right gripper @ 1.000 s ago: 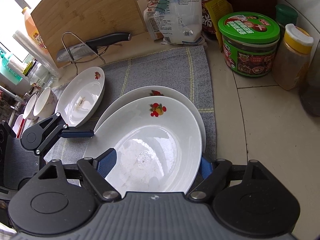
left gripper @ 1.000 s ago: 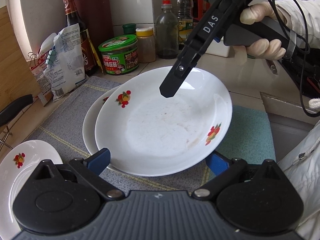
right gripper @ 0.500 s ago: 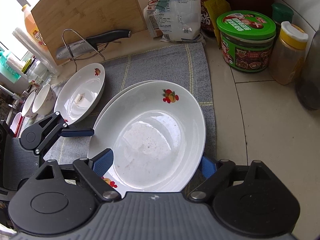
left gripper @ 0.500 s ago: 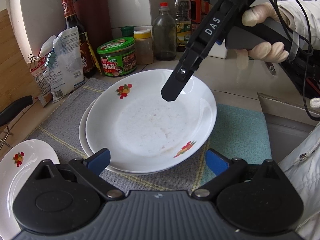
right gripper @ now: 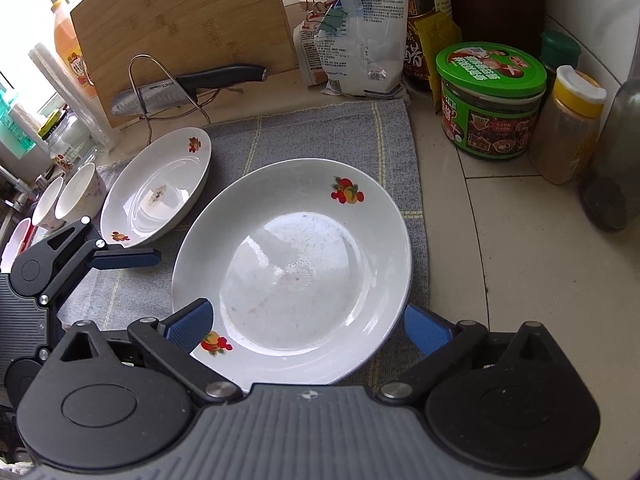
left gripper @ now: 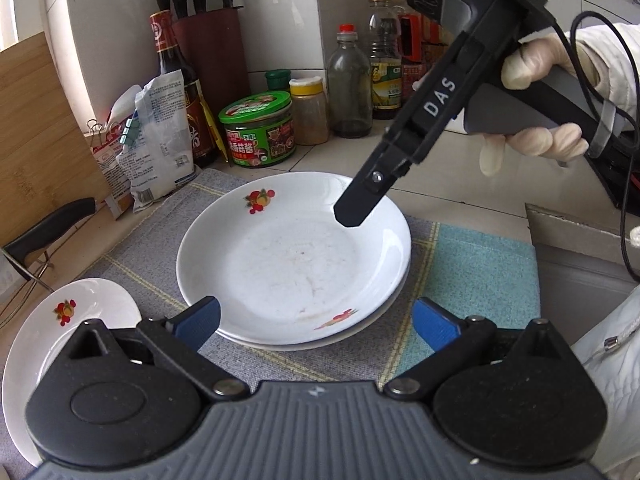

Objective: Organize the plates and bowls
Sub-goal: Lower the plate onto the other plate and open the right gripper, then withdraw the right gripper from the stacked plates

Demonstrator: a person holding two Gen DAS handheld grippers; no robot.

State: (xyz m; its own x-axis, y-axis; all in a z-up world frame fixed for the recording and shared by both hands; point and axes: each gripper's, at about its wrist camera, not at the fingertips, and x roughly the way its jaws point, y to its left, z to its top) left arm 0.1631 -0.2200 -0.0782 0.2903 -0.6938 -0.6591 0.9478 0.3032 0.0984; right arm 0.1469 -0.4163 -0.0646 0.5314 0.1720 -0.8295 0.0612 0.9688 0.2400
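Right wrist view shows your top plate (right gripper: 296,272) nested on the plate beneath it, on the grey mat (right gripper: 320,136) on the counter. Your right gripper (right gripper: 306,326) is letting go: its fingers are spreading, pads clear of the rim. Your left gripper (left gripper: 316,322) stands apart too, holding nothing. Next, I'd judge, fetch the lone plate (right gripper: 160,188) nearby and stack it.

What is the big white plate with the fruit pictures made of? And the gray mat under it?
The top plate looks like glazed ceramic or porcelain: glossy white, with bright window reflections and printed fruit decals. It could be melamine; the look alone cannot settle that. The mat looks like woven cloth: matte gray, a fine grainy texture, thin yellow stripes.
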